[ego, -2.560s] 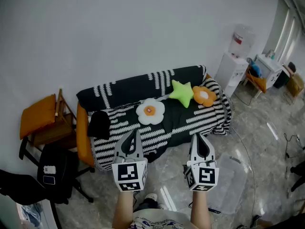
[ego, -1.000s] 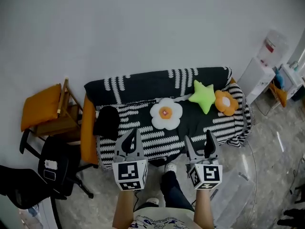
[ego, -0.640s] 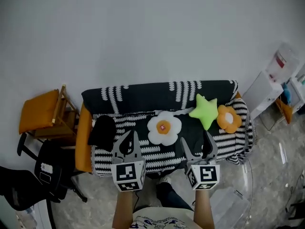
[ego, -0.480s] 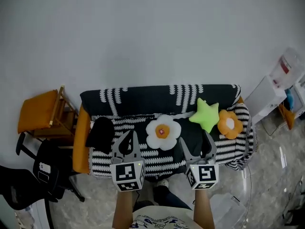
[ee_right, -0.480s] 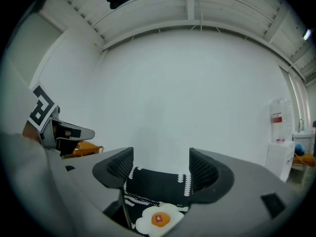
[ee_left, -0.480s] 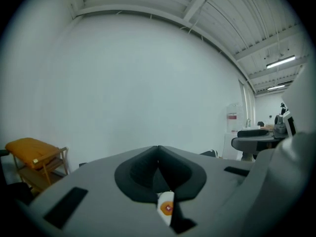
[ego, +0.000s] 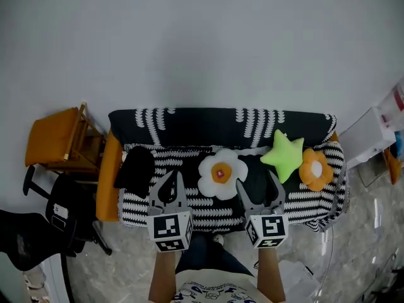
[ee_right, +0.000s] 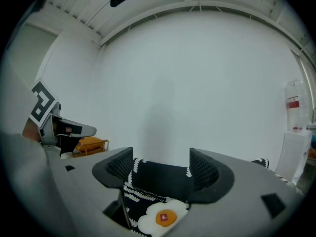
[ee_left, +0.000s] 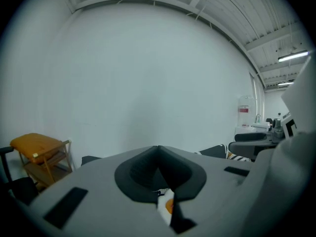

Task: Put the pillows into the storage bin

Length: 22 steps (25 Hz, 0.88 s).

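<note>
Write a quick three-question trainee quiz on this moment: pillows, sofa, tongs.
1. True or false: the right tongs hold a pillow.
2. Which pillow lies furthest right on the sofa in the head view? A white flower pillow; B green star pillow; C orange flower pillow.
3. Fill in: the left tongs are ___ (open or shut).

Key
1. False: the right tongs are open and empty.
2. C: the white flower pillow and green star pillow lie left of it.
3. Shut, with nothing gripped.
</note>
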{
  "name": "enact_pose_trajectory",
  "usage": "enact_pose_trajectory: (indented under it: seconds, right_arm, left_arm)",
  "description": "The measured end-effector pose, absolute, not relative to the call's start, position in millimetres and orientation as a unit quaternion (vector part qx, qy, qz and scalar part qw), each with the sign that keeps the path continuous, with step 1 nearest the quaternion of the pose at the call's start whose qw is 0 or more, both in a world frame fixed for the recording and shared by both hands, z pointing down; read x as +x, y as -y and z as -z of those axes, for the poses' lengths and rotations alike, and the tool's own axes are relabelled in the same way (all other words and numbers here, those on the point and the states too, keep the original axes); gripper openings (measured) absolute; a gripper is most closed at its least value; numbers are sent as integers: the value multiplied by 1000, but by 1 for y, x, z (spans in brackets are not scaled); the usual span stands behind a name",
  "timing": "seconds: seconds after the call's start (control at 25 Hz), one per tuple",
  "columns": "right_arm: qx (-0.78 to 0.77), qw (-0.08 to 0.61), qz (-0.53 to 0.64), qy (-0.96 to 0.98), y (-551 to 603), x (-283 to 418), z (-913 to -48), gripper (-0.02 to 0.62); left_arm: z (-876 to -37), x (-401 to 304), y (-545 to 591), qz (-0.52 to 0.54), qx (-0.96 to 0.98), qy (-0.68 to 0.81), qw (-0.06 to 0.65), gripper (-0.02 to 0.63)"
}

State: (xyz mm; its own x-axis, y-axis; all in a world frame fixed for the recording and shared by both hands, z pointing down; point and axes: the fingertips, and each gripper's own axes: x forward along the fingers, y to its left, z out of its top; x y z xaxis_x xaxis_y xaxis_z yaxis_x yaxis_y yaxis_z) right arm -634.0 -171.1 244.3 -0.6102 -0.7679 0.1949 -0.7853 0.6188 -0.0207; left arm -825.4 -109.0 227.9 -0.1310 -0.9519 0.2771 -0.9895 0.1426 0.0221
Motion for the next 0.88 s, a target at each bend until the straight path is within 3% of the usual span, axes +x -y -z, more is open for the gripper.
enact_pose_trajectory:
  seconds: [0.44,0.88]
  right_arm:
    - [391,160,-95,901,220,-701,-352,374]
    - [325,287,-140,890,237,-768,-522,383]
  left_arm:
    - [-313,-877,167,-113,638,743,169,14]
    - [-449,-927,206,-169,623,722,250,14]
